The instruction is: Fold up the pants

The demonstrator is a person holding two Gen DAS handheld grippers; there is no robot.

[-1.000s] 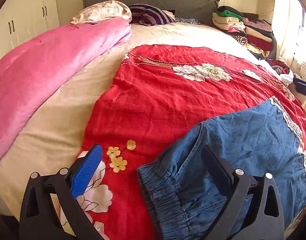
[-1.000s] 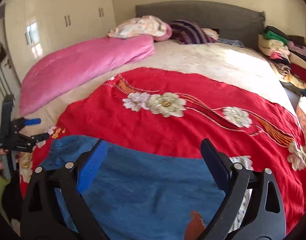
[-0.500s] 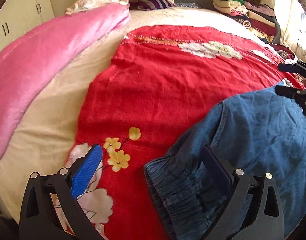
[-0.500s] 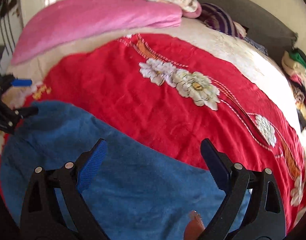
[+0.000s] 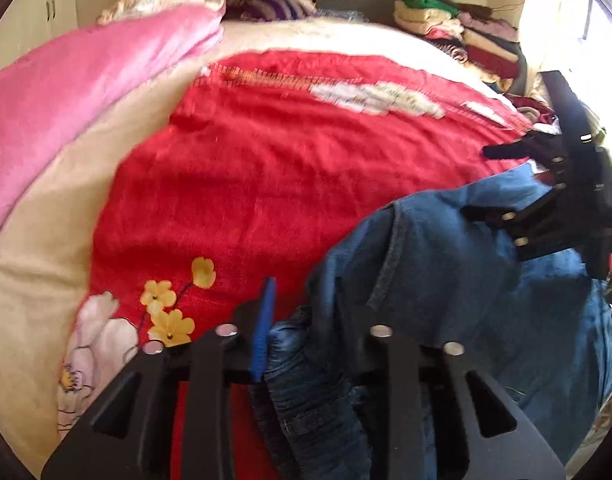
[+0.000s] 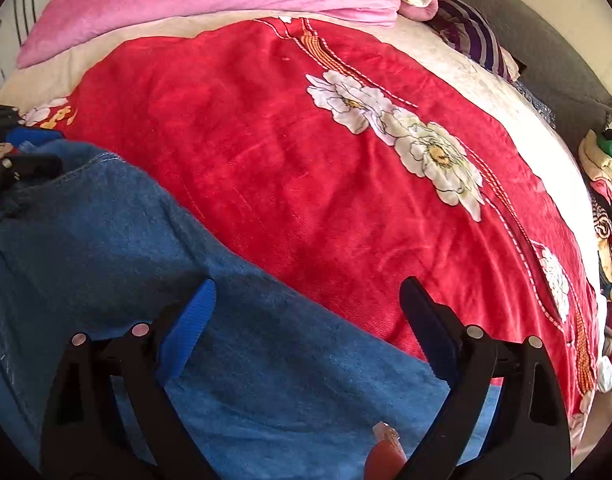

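Observation:
Blue denim pants [image 5: 445, 280] lie on a red flowered blanket [image 5: 266, 168] on the bed. My left gripper [image 5: 306, 328] is shut on the gathered elastic waistband [image 5: 306, 392] at the near edge. In the right wrist view the pants [image 6: 186, 300] spread below my right gripper [image 6: 306, 316], which is open and hovers just above the cloth. The right gripper also shows in the left wrist view [image 5: 545, 192] at the far end of the pants. The left gripper shows at the left edge of the right wrist view [image 6: 10, 164].
A pink quilt [image 5: 66, 92] lies along the left of the bed, with pillows [image 5: 166, 4] at the grey headboard. A pile of folded clothes [image 5: 465, 40] sits at the right. The red blanket [image 6: 306, 160] stretches beyond the pants.
My left gripper has closed on the waistband. The right gripper has dropped lower over the far end of the pants and stays open. The denim has bunched near the left gripper.

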